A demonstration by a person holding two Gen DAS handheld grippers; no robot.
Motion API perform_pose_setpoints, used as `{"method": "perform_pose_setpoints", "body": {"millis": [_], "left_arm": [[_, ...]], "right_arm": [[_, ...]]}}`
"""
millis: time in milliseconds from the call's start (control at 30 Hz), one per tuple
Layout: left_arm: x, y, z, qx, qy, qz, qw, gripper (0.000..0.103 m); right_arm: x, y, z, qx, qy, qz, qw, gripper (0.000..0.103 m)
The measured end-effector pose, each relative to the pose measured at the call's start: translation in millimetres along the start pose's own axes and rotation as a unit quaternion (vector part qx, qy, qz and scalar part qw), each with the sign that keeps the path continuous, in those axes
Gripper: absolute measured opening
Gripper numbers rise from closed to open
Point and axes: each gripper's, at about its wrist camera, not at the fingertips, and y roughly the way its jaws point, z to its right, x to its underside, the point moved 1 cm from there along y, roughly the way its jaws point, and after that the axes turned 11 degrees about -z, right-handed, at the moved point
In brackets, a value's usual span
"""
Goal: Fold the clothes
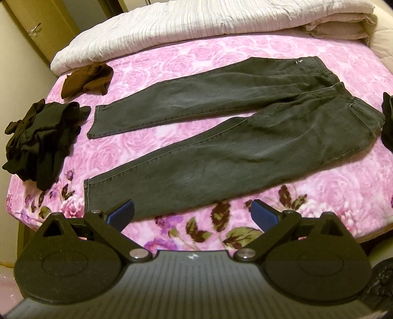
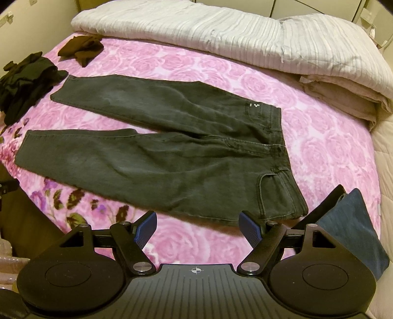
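Left wrist view. Far to the left of the left gripper (image 1: 192, 212) and beyond it, a crumpled black garment (image 1: 40, 138) lies heaped at the edge of the pink rose-patterned blanket (image 1: 331, 191). Beyond that heap, a small rumpled brown garment (image 1: 86, 81) rests against the rolled white ribbed quilt (image 1: 196, 22) that runs along the far side of the bed. Directly ahead of the gripper, a pair of dark grey denim jeans (image 1: 221, 137) lies flat, its two legs spread apart and pointing left, its waistband to the right. The hem of the nearer leg sits just beyond the gripper's left blue-padded finger (image 1: 120, 213). The jaws stand spread wide, with only blanket and the lower edge of the near leg showing between them; they grip nothing.

Right wrist view. The same black heap (image 2: 23, 90) and brown garment (image 2: 81, 50) lie far ahead and to the left of the right gripper (image 2: 197, 232). The jeans (image 2: 172, 147) extend from upper left to the waistband just ahead of the gripper and slightly to its right. The jaws stand spread wide over bare blanket (image 2: 186, 243), clear of the denim and holding nothing. To the right of the gripper, partly behind its right arm, lies a folded dark blue cloth (image 2: 353, 230). The white quilt (image 2: 245, 32) fills the far side.
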Motion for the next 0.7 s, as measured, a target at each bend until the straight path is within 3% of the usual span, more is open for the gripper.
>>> {"method": "perform_pose_setpoints", "body": {"millis": [200,367,567,700], "left_arm": [[9.0,12.0,-3.5,-0.029,0.037,0.012,0.9988,0.1],[31.3,50.7,-15.1,-0.079,0.087,0.011,0.993,0.099],[63.9,130.3,-41.4,-0.15,0.186,0.029,0.9707,0.095],[77.0,189.5,-60.6,-0.172,0.25,0.036,0.9522,0.088]], "right_arm": [[0.3,6.6,-4.2,0.005,-0.017,0.001,1.0,0.077],[7.5,25.6,-14.4,0.036,-0.096,0.036,0.994,0.077],[28.3,83.1,-30.3,0.119,-0.226,0.067,0.965,0.077],[31.3,126.8,-30.8,0.135,-0.26,0.07,0.954,0.077]]}}
